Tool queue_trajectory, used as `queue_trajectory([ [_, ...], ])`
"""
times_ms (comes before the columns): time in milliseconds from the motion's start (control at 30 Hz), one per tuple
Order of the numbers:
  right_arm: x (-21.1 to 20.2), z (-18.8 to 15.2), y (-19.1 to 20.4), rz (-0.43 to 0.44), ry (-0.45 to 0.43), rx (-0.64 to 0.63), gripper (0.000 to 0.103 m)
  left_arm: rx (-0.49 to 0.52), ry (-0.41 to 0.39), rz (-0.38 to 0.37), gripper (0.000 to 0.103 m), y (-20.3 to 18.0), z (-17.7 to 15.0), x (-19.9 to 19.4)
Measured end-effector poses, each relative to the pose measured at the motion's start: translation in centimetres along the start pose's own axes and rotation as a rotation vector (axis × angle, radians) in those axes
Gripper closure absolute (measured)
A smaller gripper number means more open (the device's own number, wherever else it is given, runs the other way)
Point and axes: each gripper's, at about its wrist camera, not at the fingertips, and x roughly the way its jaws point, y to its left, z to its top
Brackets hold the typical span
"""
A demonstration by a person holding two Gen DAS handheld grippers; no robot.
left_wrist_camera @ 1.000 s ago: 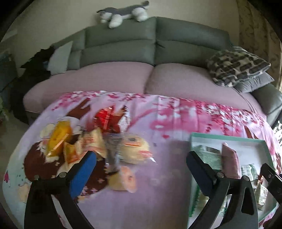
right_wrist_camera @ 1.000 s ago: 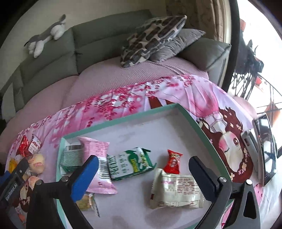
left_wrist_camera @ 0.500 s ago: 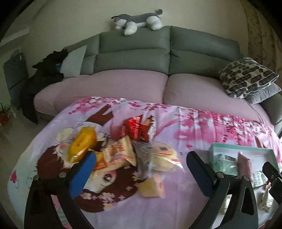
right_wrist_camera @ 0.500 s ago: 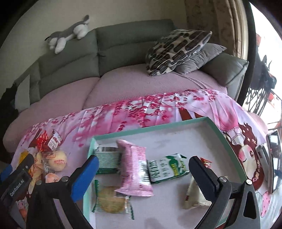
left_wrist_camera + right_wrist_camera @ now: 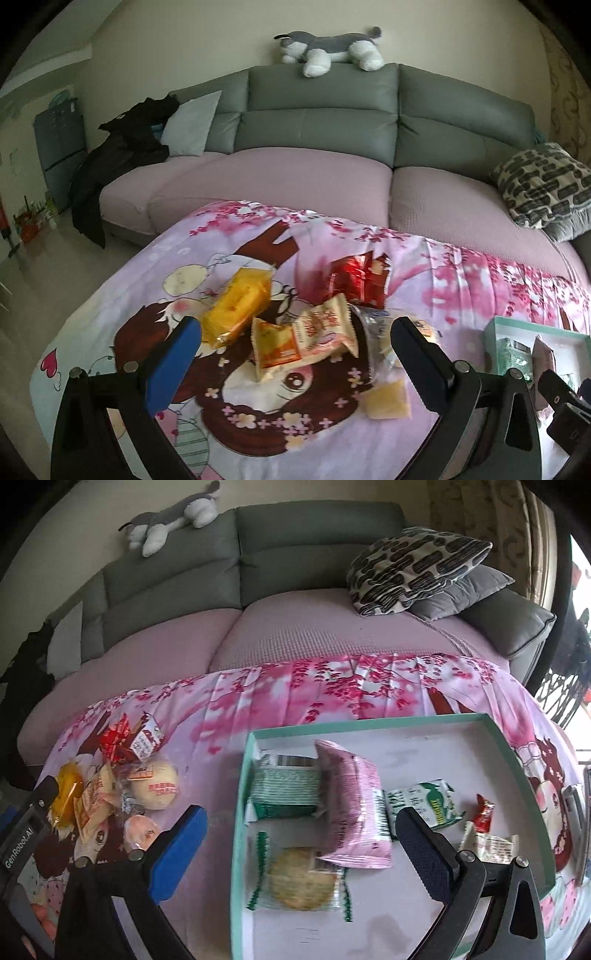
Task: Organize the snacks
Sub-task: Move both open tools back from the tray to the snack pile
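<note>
A heap of snacks lies on the pink cartoon cloth: a yellow pack (image 5: pixel 238 308), an orange pack (image 5: pixel 275 345), a cream pack (image 5: pixel 325 326), red packs (image 5: pixel 360 280) and a bun in clear wrap (image 5: pixel 157 782). My left gripper (image 5: pixel 295 365) hovers open just short of the heap, holding nothing. The teal-rimmed tray (image 5: pixel 369 723) holds a pink pack (image 5: pixel 352 808), a green pack (image 5: pixel 284 792), a round cookie (image 5: pixel 301 878), a green-and-white pack (image 5: pixel 426 805) and a small red candy (image 5: pixel 484 812). My right gripper (image 5: pixel 303 849) is open and empty above the tray's left side.
A grey sofa (image 5: pixel 317 122) with pink seat covers runs behind the cloth, with a plush dog (image 5: pixel 328 50) on its back, a patterned cushion (image 5: pixel 413 566) at the right and dark clothing (image 5: pixel 125 147) at the left. The cloth's left edge drops to the floor.
Both views have swung left. The snack heap moved from the left into the middle of the left wrist view, and the tray slid right in both. Both grippers stayed open.
</note>
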Motion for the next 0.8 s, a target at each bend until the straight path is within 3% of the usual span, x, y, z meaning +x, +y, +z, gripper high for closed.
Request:
queue_trajectory([
  [433, 0.2, -0.3, 4.1, 0.092, 0.002, -0.015, 0.000, -0.065, 0.056, 0.061, 0.001, 4.6, 0.1, 0.9],
  [800, 1.0, -1.5, 10.1, 0.166, 0.026, -0.144, 0.000, -0.188, 0.136, 0.046, 0.001, 9.0, -0.2, 1.8],
])
